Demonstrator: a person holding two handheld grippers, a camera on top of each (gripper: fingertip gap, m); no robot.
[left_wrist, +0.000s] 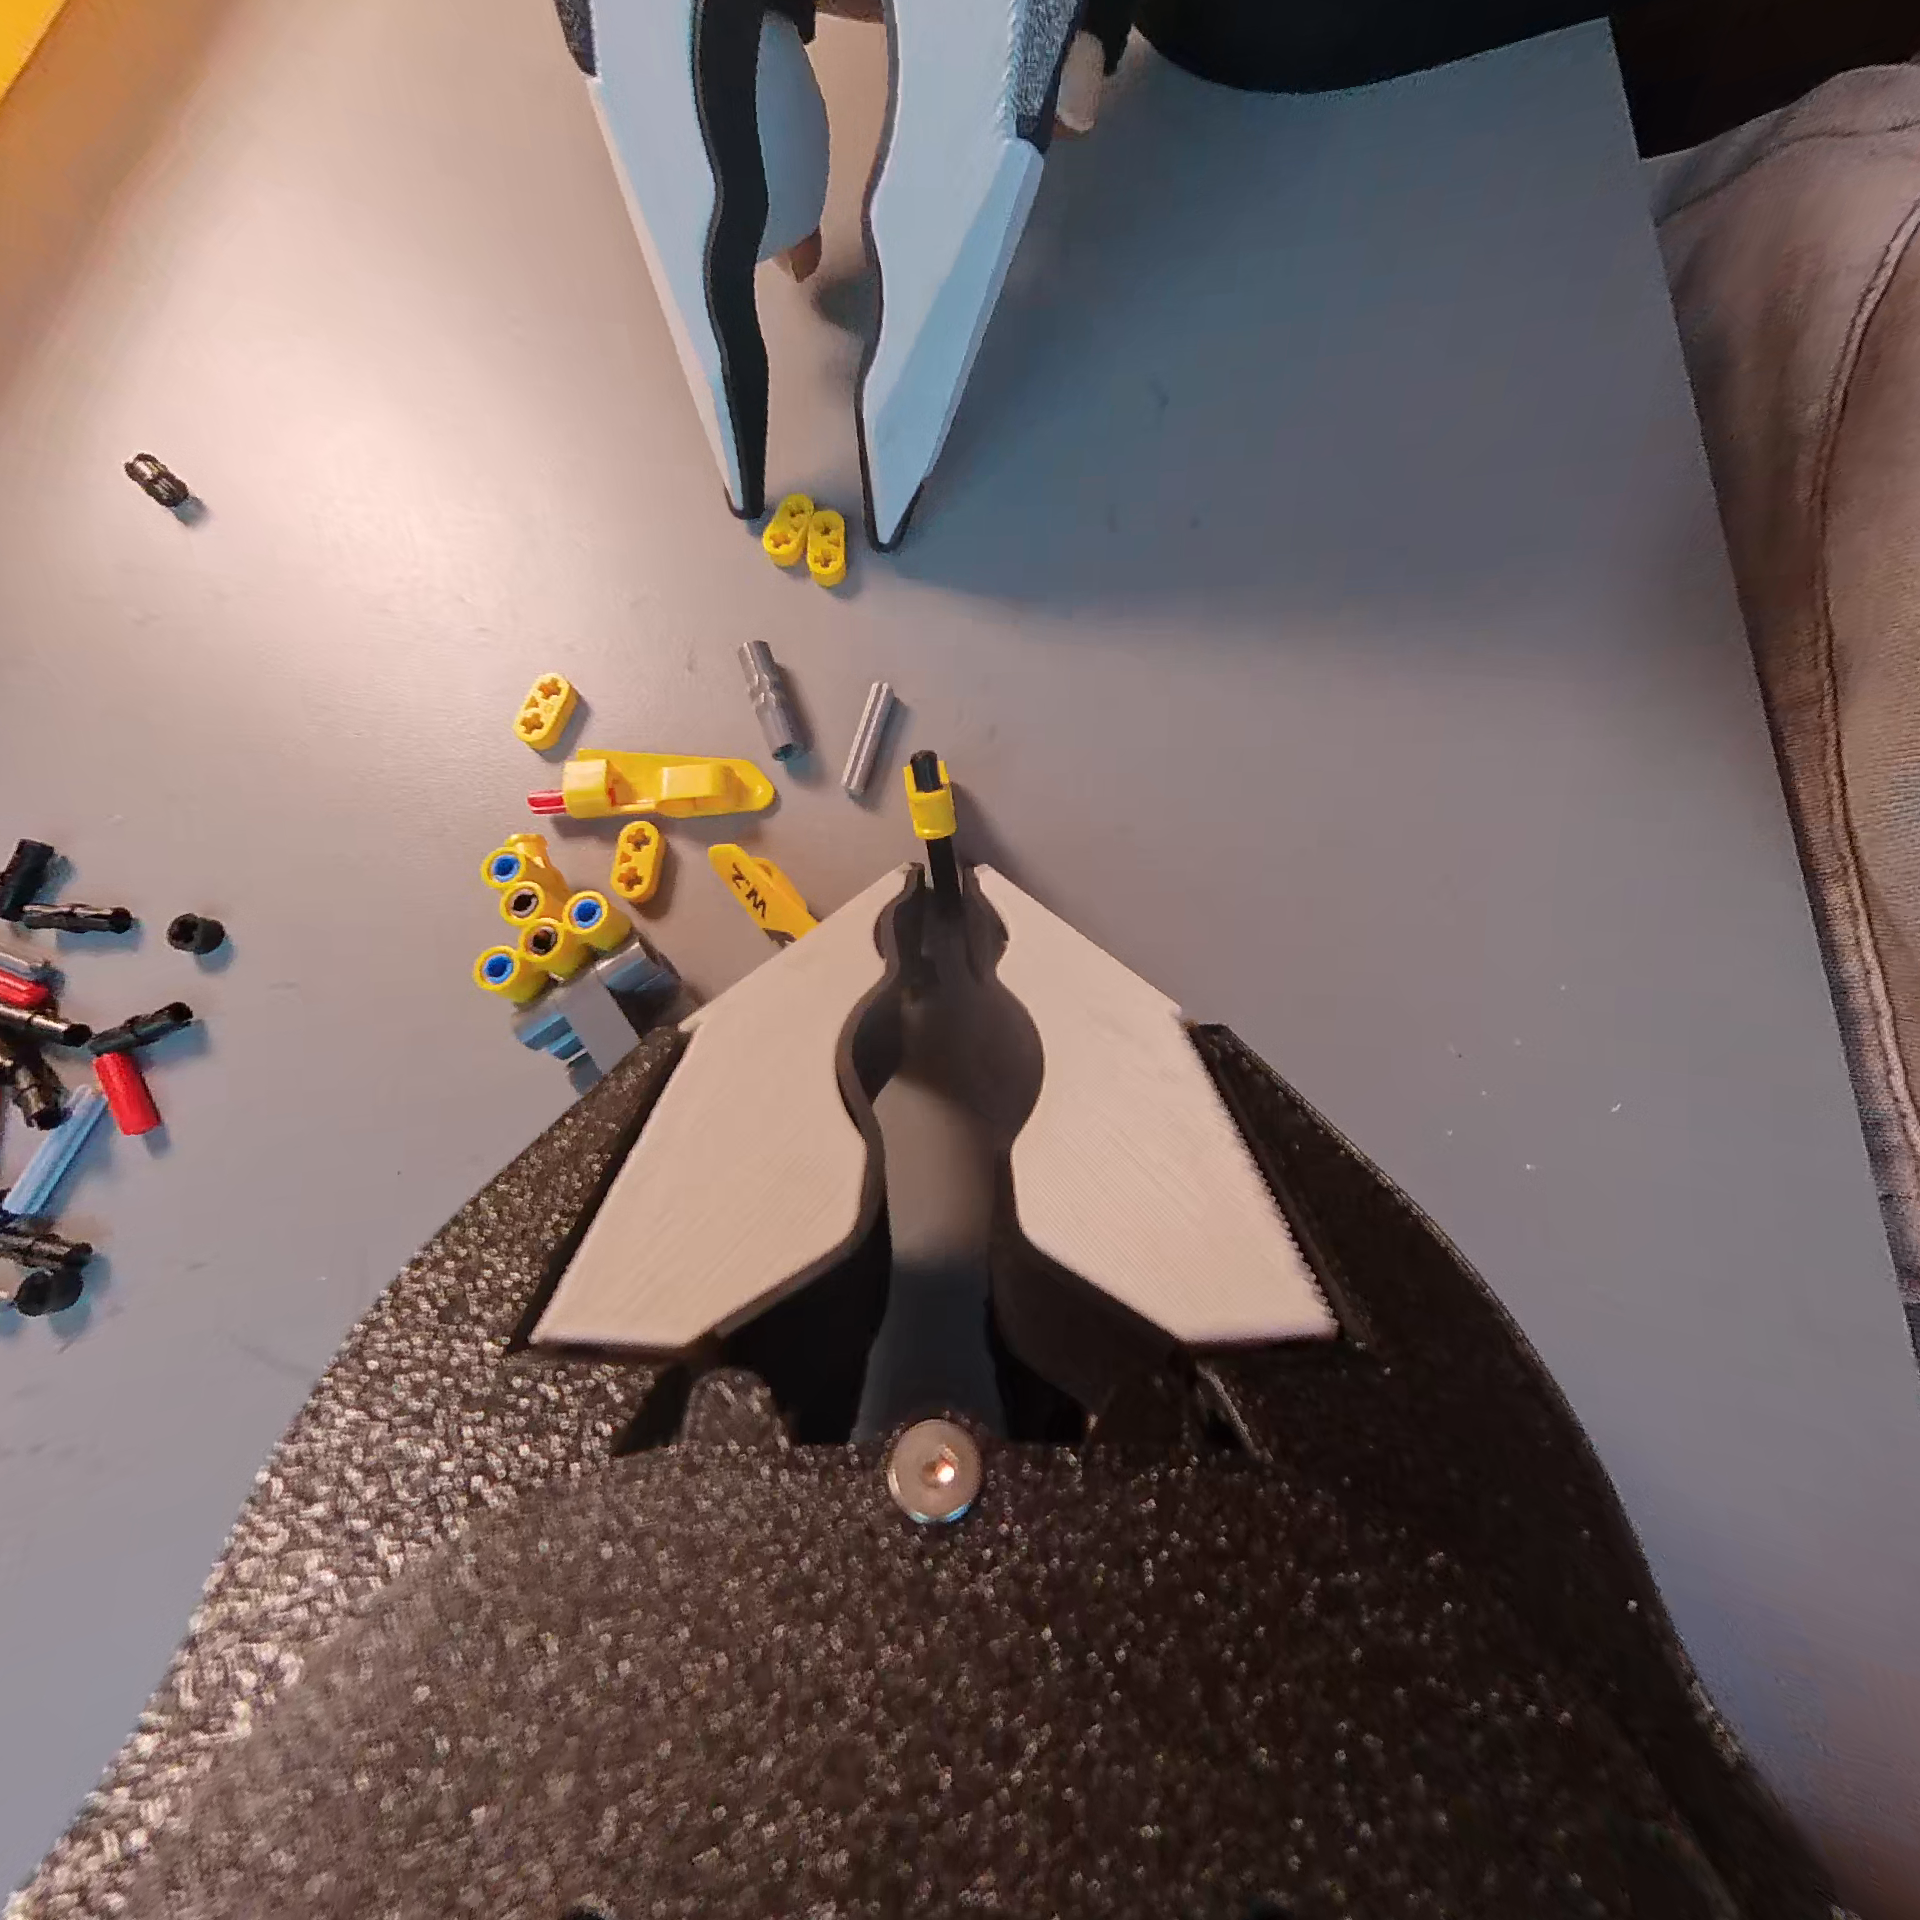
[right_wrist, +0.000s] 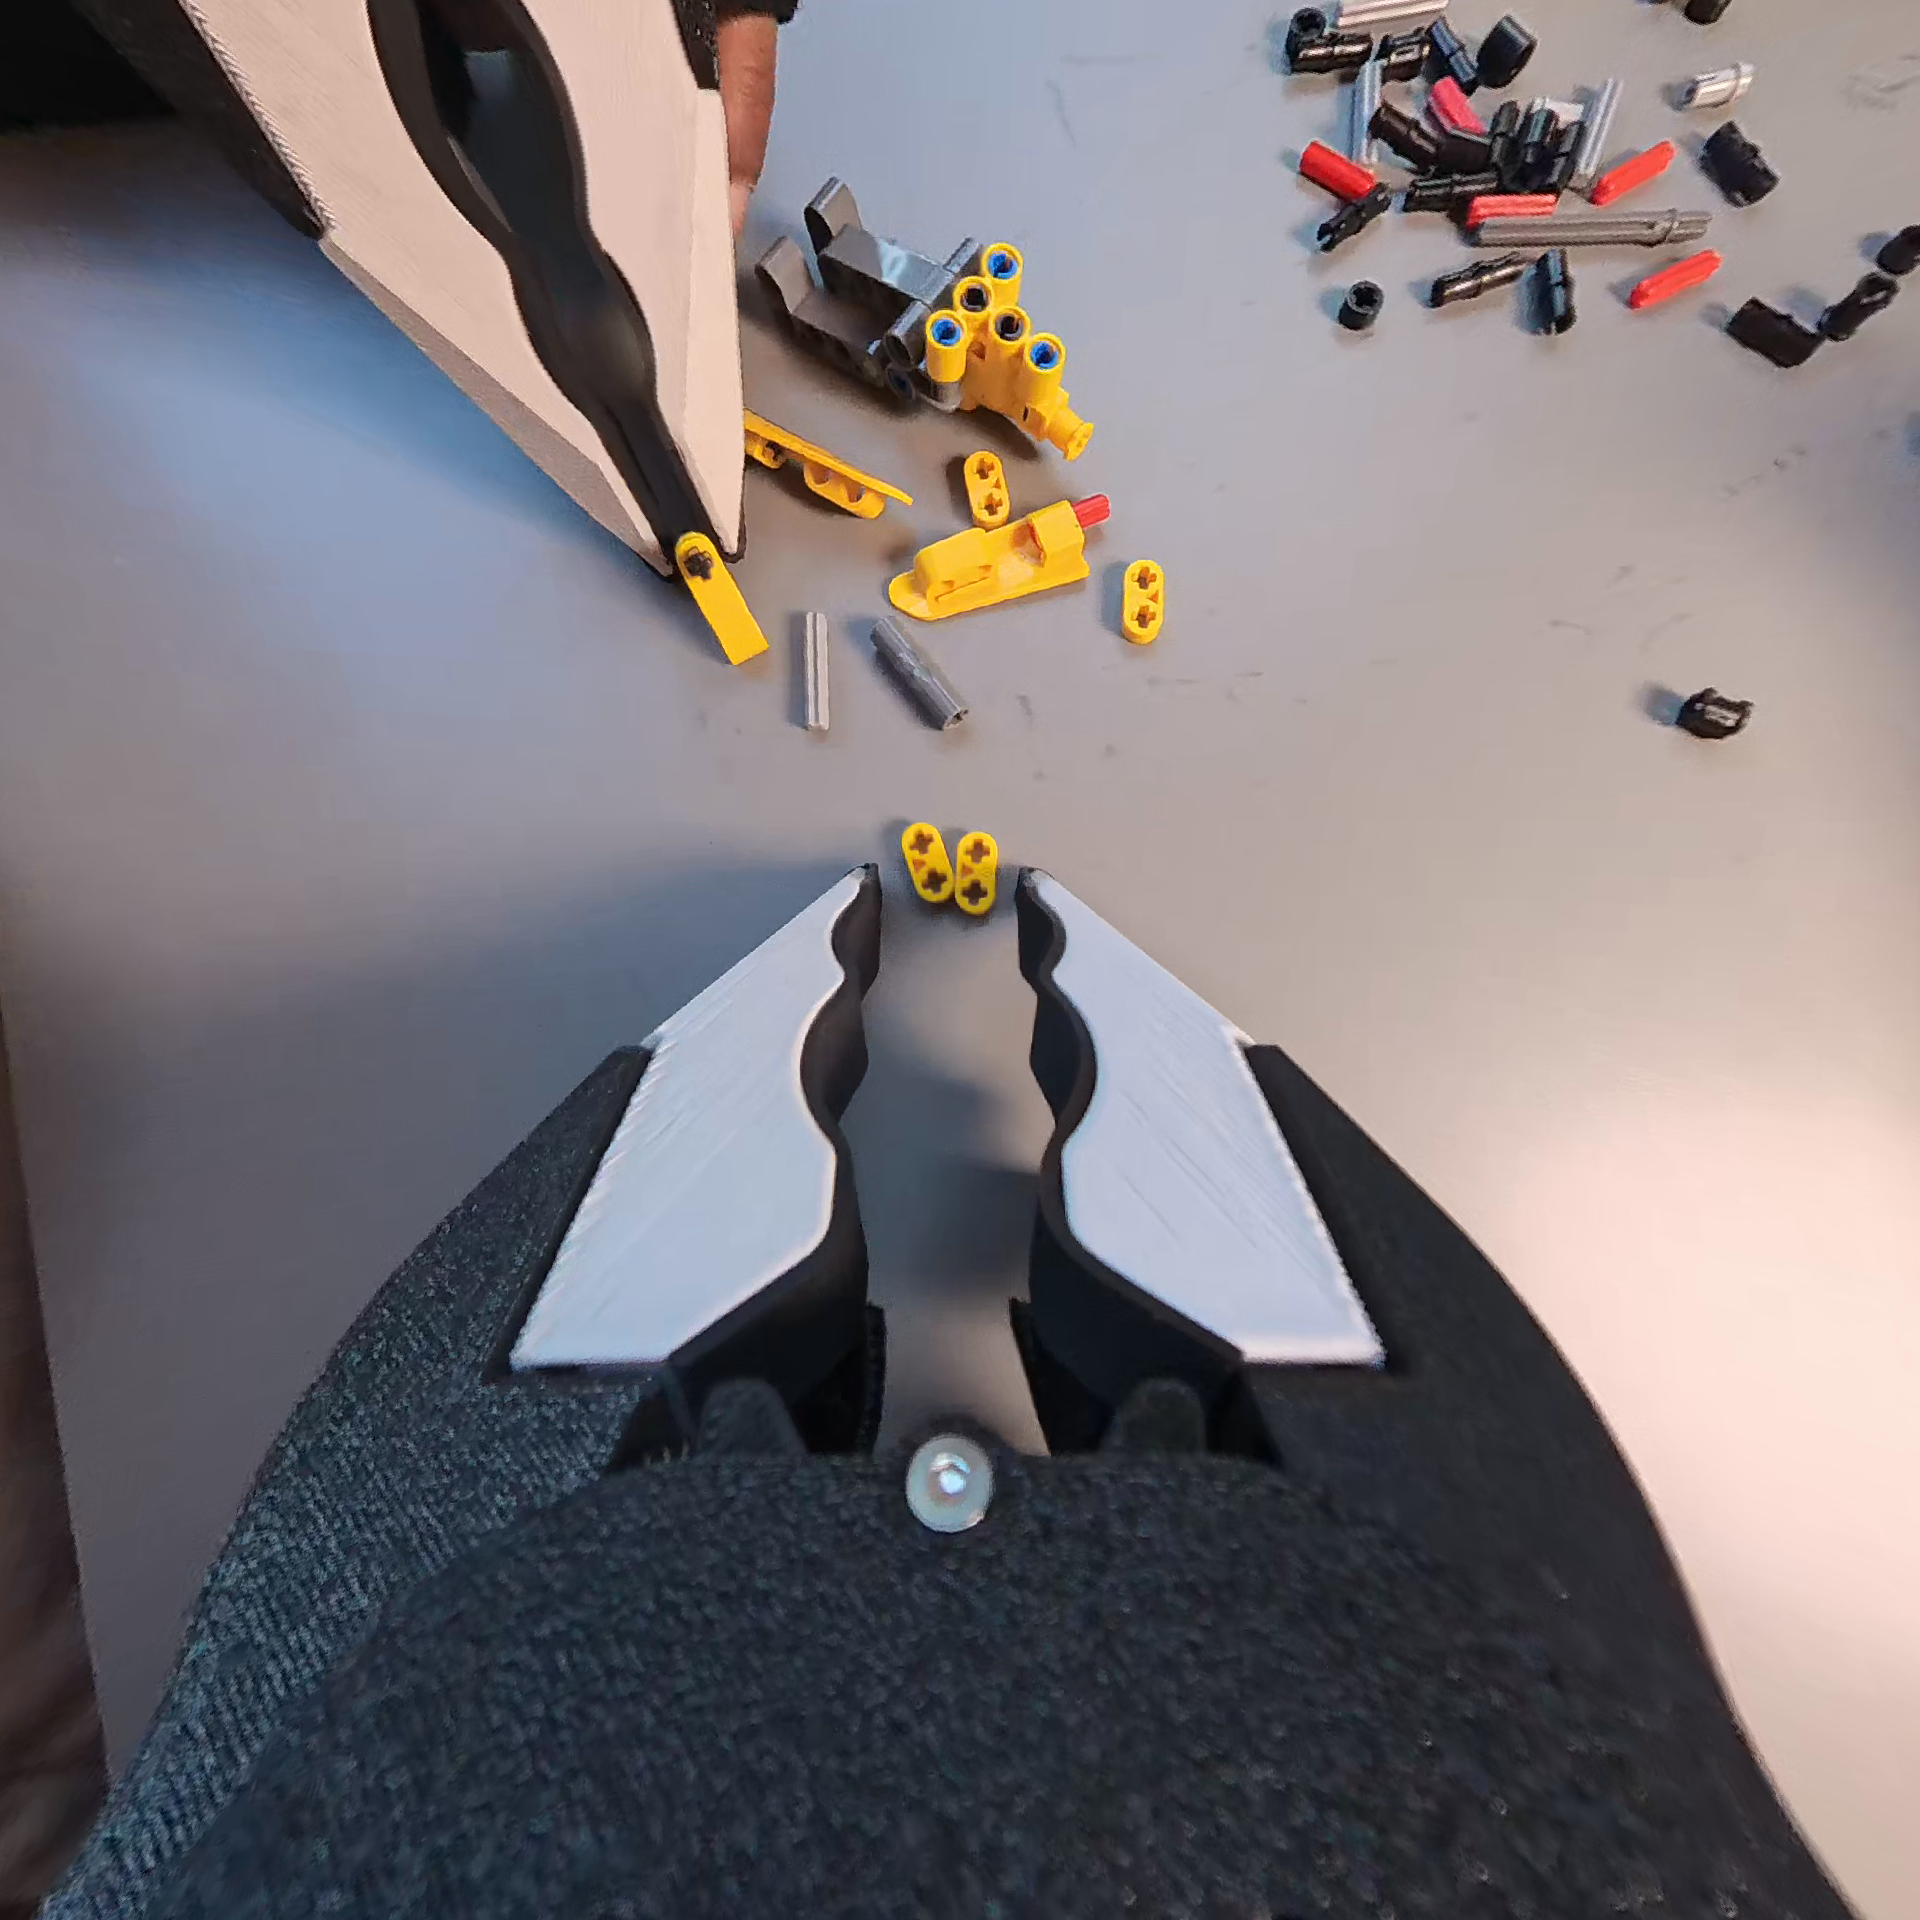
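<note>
My left gripper is shut on a short black axle that carries a small yellow beam at its far end, low over the grey table. In the right wrist view this gripper comes in from the upper left with the yellow beam slanting down to the table. My right gripper is open. Two small yellow links lie side by side just between its fingertips, untouched. In the left wrist view the right gripper reaches in from the top over the same links.
Between the grippers lie a grey axle, a grey connector tube, a yellow panel piece with a red pin, loose yellow links and a yellow-and-grey assembly with blue pins. A pile of black, red and grey pins lies farther off. The table edge borders brown fabric. The left gripper's tips are roughly 9 cm from the right gripper's.
</note>
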